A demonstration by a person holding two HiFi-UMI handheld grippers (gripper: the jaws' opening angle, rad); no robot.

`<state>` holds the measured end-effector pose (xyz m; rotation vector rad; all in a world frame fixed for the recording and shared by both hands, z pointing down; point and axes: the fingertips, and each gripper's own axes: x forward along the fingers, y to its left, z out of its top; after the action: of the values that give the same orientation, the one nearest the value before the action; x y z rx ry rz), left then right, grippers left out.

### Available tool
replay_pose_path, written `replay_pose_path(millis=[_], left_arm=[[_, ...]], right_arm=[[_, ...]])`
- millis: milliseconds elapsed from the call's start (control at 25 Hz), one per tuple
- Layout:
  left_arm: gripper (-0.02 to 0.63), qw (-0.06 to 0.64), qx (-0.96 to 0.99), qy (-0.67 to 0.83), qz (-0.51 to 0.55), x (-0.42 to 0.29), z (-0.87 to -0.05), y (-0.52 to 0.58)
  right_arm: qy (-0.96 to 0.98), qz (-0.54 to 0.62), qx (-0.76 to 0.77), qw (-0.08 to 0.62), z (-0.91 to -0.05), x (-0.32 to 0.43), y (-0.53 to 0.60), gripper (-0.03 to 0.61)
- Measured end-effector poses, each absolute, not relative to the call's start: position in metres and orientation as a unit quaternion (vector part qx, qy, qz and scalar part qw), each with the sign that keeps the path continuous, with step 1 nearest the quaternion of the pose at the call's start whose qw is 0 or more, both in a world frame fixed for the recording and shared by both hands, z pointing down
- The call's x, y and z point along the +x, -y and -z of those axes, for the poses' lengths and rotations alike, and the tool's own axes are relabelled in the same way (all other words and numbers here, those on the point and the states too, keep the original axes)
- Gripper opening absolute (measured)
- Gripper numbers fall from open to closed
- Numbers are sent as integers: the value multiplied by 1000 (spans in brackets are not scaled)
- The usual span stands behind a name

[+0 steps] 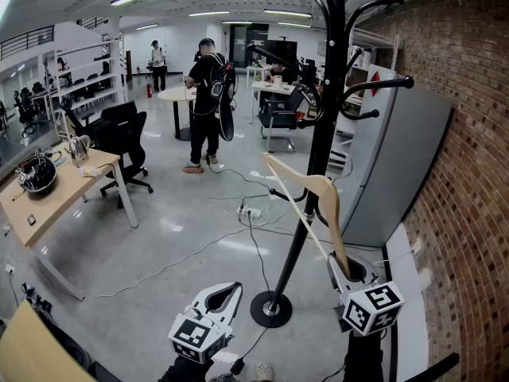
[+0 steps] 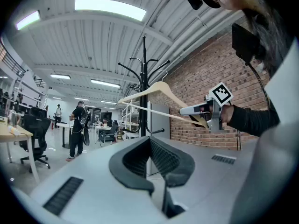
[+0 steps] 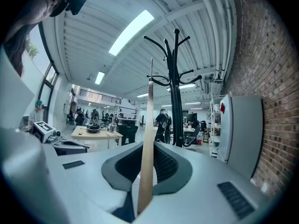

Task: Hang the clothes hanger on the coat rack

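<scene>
In the head view, the coat rack (image 1: 322, 134) stands on its round base just ahead of me, close to the brick wall (image 1: 469, 173). My right gripper (image 1: 338, 270) is low beside the rack's base and pinches one end of the wooden hanger (image 1: 318, 189). The hanger slants up from there and crosses in front of the rack's pole, below the rack's arms. It hangs on none of them. My left gripper (image 1: 235, 289) is on the other side of the base, its jaws pressed together with nothing in them. Well beyond the rack, a person in black (image 1: 207, 102) stands by a round table.

In the left gripper view, my left gripper (image 2: 150, 141) has its dark pads meeting at the tips, and it is empty. Past them the rack (image 2: 144, 78) rises to the ceiling. The hanger (image 2: 159, 85) reaches across the pole, with my right gripper (image 2: 194, 111) clamped on the end that points away from the rack, toward the wall.

In the right gripper view, my right gripper (image 3: 148, 148) grips the hanger (image 3: 148, 125). I see it edge-on, a pale upright strip squeezed between the two pads. The rack (image 3: 176, 87) stands just beside that strip and further off, its curved arms spreading above the hanger's top.
</scene>
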<state>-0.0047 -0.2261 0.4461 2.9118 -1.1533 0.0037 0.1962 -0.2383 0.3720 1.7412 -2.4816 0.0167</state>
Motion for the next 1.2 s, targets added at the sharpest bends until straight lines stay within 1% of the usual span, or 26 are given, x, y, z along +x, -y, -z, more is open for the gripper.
replay_pose_path(millis=[360, 560, 920, 1200], left_arm=[[8, 6, 914, 406, 5, 7, -442, 268], [9, 12, 905, 425, 0, 4, -446, 279], [8, 25, 891, 453, -12, -15, -458, 291], [8, 22, 891, 454, -15, -20, -457, 289]], right_arm=[[835, -1, 546, 63, -346, 216, 329, 49], [839, 4, 538, 81, -341, 218, 370, 49], [843, -19, 531, 84, -367, 218, 397, 49], [833, 6, 547, 78, -366, 219, 400, 49]])
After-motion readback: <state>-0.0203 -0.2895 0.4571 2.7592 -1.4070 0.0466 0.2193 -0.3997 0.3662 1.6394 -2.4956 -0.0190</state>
